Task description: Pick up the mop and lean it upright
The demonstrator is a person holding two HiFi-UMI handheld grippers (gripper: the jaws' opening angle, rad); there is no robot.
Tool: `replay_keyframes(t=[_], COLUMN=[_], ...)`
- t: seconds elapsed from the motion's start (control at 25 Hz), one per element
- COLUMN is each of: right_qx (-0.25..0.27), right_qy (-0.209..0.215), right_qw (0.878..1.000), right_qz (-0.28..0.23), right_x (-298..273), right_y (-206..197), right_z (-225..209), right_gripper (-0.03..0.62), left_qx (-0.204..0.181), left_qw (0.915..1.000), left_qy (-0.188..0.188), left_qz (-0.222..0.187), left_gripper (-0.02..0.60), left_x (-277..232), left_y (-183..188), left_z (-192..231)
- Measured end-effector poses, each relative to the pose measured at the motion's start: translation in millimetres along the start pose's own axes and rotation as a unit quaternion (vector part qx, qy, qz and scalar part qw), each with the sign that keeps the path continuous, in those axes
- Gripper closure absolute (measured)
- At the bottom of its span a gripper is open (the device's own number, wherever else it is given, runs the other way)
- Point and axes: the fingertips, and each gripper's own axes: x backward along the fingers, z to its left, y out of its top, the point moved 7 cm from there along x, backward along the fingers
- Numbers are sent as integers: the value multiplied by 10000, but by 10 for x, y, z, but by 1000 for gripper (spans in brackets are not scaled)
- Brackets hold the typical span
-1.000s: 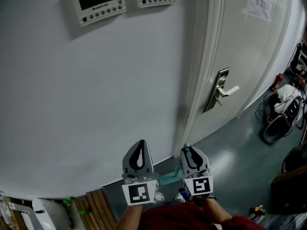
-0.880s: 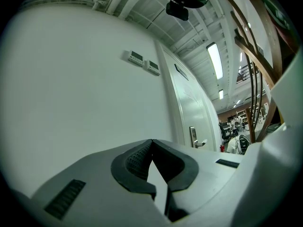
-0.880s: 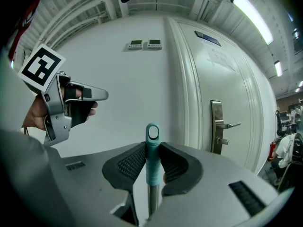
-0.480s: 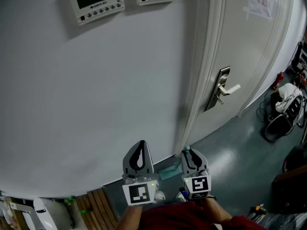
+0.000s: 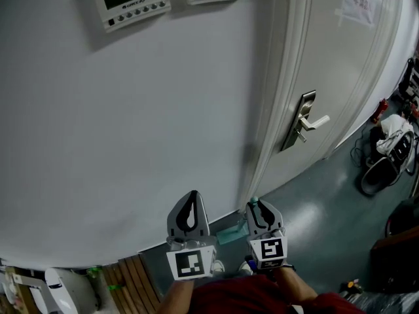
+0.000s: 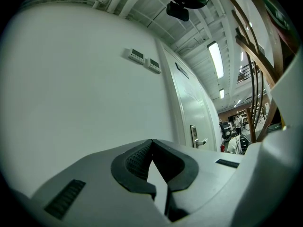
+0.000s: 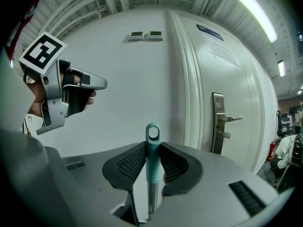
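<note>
Now, at the lower middle of the head view, your left gripper (image 5: 191, 198) points at the white wall (image 5: 131, 123). Its jaws are pressed together at the tips, with nothing between them. Just to its right, your right gripper (image 5: 259, 208) is clenched on the mop (image 7: 151, 167). The pads pinch the teal grip at the top of the handle. The looped end pokes out just past the jaw tips, and the metal shaft runs down below. The handle stands upright close to the door frame (image 5: 275, 110). Further right is the white door (image 5: 347, 77) with its lever handle (image 5: 306, 124).
</note>
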Motion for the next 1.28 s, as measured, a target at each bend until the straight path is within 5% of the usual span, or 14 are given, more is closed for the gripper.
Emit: replay_keyframes(t=[1.28], right_qx=[114], right_qy=[-74], right_qw=[9999], right_qz=[29], right_x=[-1226], right_y=[51], right_z=[-84], right_gripper=[485], left_qx=[-92], left_qw=[9990], left_qy=[438], left_qz=[74], left_gripper=[568], left_x=[57], left_y=[-41], left_z=[218])
